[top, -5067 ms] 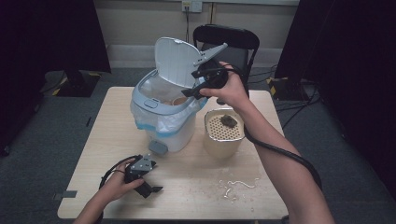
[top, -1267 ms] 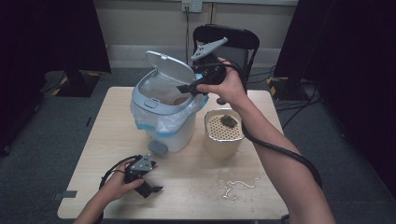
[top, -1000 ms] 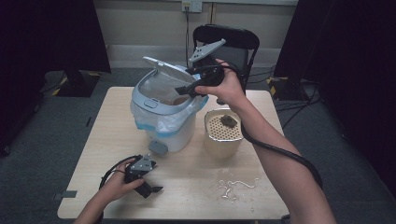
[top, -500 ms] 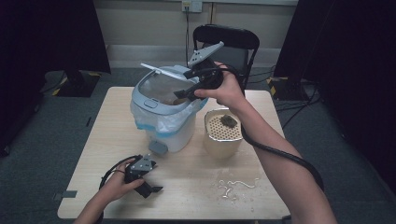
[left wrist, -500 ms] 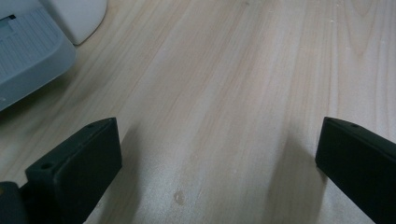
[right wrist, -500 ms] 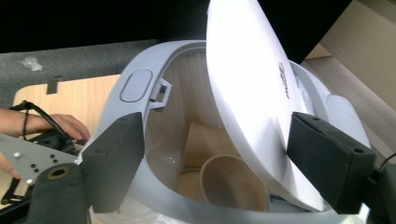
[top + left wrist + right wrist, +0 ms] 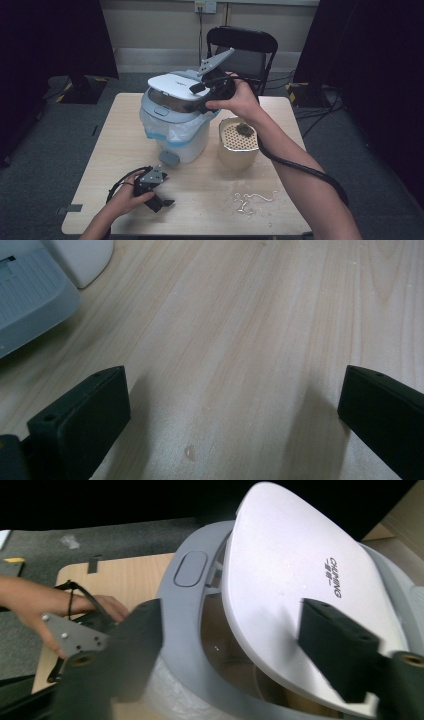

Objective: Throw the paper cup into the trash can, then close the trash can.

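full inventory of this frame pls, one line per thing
bin: 1, white and grey with a clear bag liner, back left of the table
lid: 1, white, on the bin, not quite shut
cup: 1, cream, perforated insert with a dark clump on it, right of the bin
scraps: a few, pale, front right of the table
table: 1, light wood, centre
chair: 1, black, behind the table
left claw: 1, black, open, resting near the front left of the table
right claw: 1, black, at the lid's right edge, jaws just closing
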Motion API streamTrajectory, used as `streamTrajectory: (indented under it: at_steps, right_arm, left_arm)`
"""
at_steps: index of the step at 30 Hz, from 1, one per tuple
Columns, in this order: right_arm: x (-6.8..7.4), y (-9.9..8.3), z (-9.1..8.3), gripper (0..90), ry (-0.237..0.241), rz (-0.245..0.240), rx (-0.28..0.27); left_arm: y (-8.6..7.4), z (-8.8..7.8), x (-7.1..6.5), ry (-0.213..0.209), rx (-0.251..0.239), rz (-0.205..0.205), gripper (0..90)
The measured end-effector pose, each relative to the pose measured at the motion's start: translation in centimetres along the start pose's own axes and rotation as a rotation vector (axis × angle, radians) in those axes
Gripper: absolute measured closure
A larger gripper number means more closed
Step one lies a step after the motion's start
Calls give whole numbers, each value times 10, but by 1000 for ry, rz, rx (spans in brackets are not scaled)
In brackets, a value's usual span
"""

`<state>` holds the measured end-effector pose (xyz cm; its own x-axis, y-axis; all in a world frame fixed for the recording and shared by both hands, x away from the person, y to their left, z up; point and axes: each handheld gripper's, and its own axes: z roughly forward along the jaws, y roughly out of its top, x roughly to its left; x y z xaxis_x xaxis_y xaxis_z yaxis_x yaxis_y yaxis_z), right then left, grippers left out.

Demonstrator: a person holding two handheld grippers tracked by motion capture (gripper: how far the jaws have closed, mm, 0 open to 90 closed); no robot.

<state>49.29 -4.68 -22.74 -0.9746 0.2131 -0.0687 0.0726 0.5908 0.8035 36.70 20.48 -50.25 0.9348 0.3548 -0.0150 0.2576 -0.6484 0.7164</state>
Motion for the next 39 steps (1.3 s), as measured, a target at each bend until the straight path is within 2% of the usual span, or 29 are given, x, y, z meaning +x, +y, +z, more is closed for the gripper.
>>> streamTrajectory:
  at_steps: [10, 15, 16, 18, 23, 29, 33, 35, 38, 39]
  right_arm:
    - [-1, 1, -2, 394, 32, 29, -16]
    - [-2, -2, 1, 435, 67, 39, -11]
    - [-2, -2, 1, 435, 67, 39, -11]
    - [-5, -4, 1, 496, 68, 53, -17]
    - [-8, -7, 1, 574, 64, 76, -29]
    - [-12, -8, 4, 710, 67, 112, -29]
    - [-13, -8, 7, 739, 69, 139, -36]
    - [-13, -7, 11, 764, 51, 133, -24]
    - [-13, -7, 15, 770, 61, 138, -13]
    - [-13, -6, 19, 787, 50, 139, -4]
  left_arm:
    - [0, 0, -1, -1, -2, -3, 0]
    - [0, 1, -2, -1, -7, -4, 0]
    - [0, 1, -2, -1, -7, -4, 0]
    - [0, 1, -2, -1, -7, -4, 0]
    - [0, 1, -2, -1, -7, -3, 0]
    - [0, 0, -2, -3, -5, -1, 0]
    - [0, 0, -2, -3, -5, -1, 0]
    - [0, 0, -2, -3, -5, -1, 0]
    - [0, 0, -2, -3, -5, -1, 0]
    - [0, 0, -2, -3, -6, -1, 0]
